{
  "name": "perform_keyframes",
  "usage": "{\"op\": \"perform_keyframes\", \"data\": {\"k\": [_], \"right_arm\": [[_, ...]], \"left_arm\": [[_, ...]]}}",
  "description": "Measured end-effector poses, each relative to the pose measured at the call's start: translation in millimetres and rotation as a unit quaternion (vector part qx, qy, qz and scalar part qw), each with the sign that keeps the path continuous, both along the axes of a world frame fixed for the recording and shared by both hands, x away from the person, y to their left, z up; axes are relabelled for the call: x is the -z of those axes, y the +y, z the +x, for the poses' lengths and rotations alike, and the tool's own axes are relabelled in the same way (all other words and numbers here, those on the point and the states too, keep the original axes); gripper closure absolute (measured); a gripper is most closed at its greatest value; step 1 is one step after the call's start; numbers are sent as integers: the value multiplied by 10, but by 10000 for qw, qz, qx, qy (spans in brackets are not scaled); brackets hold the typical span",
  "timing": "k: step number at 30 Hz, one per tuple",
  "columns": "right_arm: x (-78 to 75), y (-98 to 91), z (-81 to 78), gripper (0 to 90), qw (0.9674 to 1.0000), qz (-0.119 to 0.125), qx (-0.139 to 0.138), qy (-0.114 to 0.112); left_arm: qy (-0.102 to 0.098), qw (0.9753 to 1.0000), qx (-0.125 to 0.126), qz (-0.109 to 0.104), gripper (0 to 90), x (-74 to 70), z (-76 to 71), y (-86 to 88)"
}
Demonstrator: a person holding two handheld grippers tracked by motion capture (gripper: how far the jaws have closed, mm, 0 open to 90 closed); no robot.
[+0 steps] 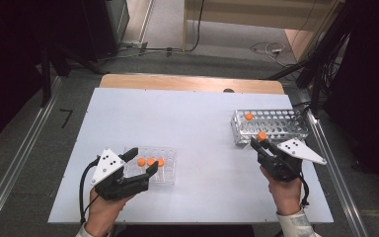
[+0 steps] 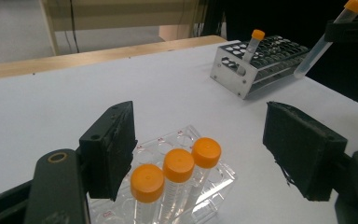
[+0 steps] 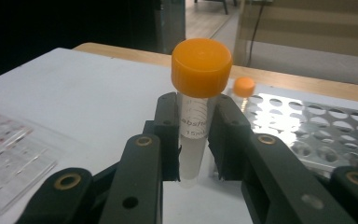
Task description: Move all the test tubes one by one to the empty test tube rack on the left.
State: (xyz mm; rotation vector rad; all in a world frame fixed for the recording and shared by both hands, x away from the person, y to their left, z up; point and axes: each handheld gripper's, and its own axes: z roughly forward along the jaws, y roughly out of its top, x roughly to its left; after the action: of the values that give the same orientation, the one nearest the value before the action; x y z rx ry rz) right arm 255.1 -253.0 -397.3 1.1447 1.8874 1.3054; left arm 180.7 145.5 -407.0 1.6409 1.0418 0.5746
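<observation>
My right gripper [image 3: 195, 140] is shut on a clear tube with an orange cap [image 3: 200, 67], held upright just in front of the metal rack [image 3: 326, 130]. From above, that tube [image 1: 262, 136] hangs at the near edge of the rack [image 1: 271, 126], where one orange-capped tube [image 1: 248, 117] stands in a hole. My left gripper [image 1: 142, 160] is open, its jaws on either side of three orange-capped tubes [image 2: 179, 165] standing in a clear plastic tray [image 1: 165, 170]. In the left gripper view the held tube [image 2: 328, 39] appears far right, past the rack [image 2: 261, 65].
The white tabletop [image 1: 192, 128] has a wooden strip [image 1: 187, 83] along its far edge. Metal rails [image 1: 15, 163] run along both sides of the table. Cables lie on the floor beyond.
</observation>
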Motion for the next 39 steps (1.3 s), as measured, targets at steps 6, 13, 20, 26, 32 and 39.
{"op": "perform_keyframes", "data": {"k": [6, 13, 20, 26, 32, 39], "right_arm": [[74, 154, -112, 718, 9994, -87, -315, 115], [184, 371, -211, 718, 9970, -244, -684, 254], [248, 575, -307, 718, 9930, -355, -1083, 322], [302, 740, -375, 719, 9886, -425, -1396, 361], [376, 912, -438, 719, 9835, -510, -1678, 449], [448, 1078, -512, 719, 9780, -603, -1936, 496]], "left_arm": [[-14, 10000, 47, 14, 260, -9, -21, -42], [-11, 9999, 164, 46, 257, -1, -36, -103], [-39, 9995, 284, 126, 258, 11, -54, -192], [-28, 9990, 392, 213, 258, 35, -65, -280], [23, 9979, 568, 298, 265, 79, -78, -423], [36, 9957, 863, 347, 311, 122, -104, -582]]}}
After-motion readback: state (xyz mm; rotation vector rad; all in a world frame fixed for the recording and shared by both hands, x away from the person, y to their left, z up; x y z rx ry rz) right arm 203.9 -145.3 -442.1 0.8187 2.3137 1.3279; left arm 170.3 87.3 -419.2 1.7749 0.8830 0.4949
